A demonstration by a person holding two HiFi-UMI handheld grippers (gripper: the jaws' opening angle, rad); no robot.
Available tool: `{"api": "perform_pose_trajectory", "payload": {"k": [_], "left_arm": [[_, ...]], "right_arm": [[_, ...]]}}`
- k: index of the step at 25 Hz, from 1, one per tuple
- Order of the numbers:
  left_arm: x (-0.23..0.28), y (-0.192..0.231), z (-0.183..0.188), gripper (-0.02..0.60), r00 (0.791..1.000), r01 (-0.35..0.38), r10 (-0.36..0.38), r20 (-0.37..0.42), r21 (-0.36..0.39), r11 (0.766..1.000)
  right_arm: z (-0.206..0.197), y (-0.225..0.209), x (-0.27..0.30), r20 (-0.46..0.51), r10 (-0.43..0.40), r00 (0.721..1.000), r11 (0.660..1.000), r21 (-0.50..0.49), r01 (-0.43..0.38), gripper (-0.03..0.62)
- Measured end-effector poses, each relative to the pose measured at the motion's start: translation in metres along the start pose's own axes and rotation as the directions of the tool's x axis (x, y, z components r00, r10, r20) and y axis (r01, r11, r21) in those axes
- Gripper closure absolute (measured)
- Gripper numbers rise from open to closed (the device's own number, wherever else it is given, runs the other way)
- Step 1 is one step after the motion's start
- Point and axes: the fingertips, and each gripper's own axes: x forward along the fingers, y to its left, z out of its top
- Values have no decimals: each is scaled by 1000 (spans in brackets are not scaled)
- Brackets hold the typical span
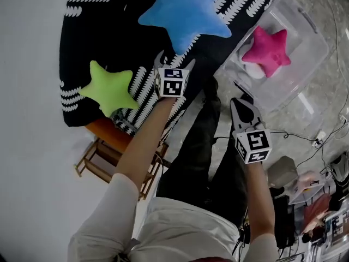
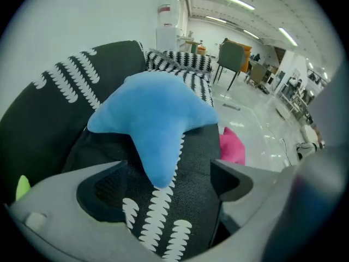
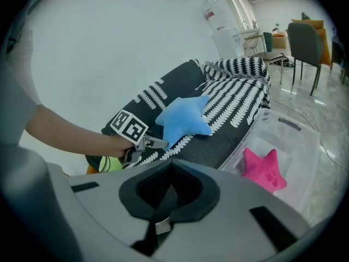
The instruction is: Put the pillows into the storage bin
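A blue star pillow (image 1: 185, 12) lies on a black couch cover with white leaf print (image 1: 92, 31). A green star pillow (image 1: 109, 89) rests at the cover's near edge. The pink star pillow (image 1: 267, 51) sits inside the clear storage bin (image 1: 308, 56) on the floor. My left gripper (image 1: 162, 63) hovers open just short of the blue pillow (image 2: 152, 119), whose lower point reaches between the spread jaws (image 2: 166, 184) without touching them. My right gripper (image 1: 242, 109) is shut on nothing, above the floor near the bin (image 3: 297, 138). The right gripper view also catches the left gripper (image 3: 158, 142).
A wooden stool with an orange seat (image 1: 112, 146) stands beside the couch below the green pillow. Cables (image 1: 305, 141) trail over the floor by the bin, with clutter at the lower right (image 1: 322, 201). Something white (image 1: 253, 71) lies in the bin beside the pink pillow.
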Motion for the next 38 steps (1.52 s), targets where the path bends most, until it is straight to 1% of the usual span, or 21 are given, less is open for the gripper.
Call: {"api": "perform_pose_trajectory", "payload": {"k": [3,6,8,11,13,14,16,17,18,19,20,22,27,30,32,34,38], "left_arm": [[22,13,3,130,1000,3,-3,-5,-40,999],[44,24,4,130,999,-19,18,-32,-54,998],[60,30,9,130,999,-33,30,-43,-60,998],[84,34,16,130,998,-31,26,-58,-89,996],[98,36,18,129,996,-38,28,-89,-104,994],[105,37,17,130,993,-41,29,-115,-100,994],[113,36,14,133,985,-45,32,-168,-72,996],[114,35,14,155,984,-49,38,-176,-54,997],[112,35,16,244,985,-55,48,-168,-37,998],[108,34,19,294,987,-63,59,-150,-19,998],[104,33,22,325,989,-72,71,-130,0,997],[96,32,30,357,991,-87,90,-98,35,996],[73,28,58,387,994,-98,100,-40,53,994],[56,15,70,390,996,-88,90,-16,75,993],[47,-2,74,390,997,-79,79,-1,127,989],[38,-25,77,390,998,-63,62,13,192,979],[25,-84,74,388,1000,-6,2,17,283,959]], "right_arm": [[-2,-2,13,4,-8,1000,1000,24,8,591],[-3,-7,20,3,-15,1000,999,48,15,591],[-1,-11,23,3,-23,1000,998,51,23,591],[-5,-16,23,-1,-34,999,998,47,33,591],[-12,-21,20,-9,-41,999,998,51,41,591],[-15,-26,18,-14,-47,999,997,55,48,591],[-22,-37,12,-19,-64,998,996,67,65,591],[-26,-42,9,-20,-73,997,994,75,75,591],[-28,-48,5,-18,-82,996,993,84,83,591],[-31,-52,2,-16,-89,996,992,93,90,591],[-34,-55,-1,-15,-93,996,991,100,94,591],[-38,-58,-5,-12,-97,995,990,103,98,591],[-36,-53,-18,8,-82,997,993,85,81,591],[-36,-52,-29,24,-73,997,995,75,71,591],[-39,-54,-39,31,-71,997,995,68,69,591],[-44,-58,-50,40,-72,997,996,63,69,591],[-62,-69,-77,50,-80,996,995,66,77,591]]}}
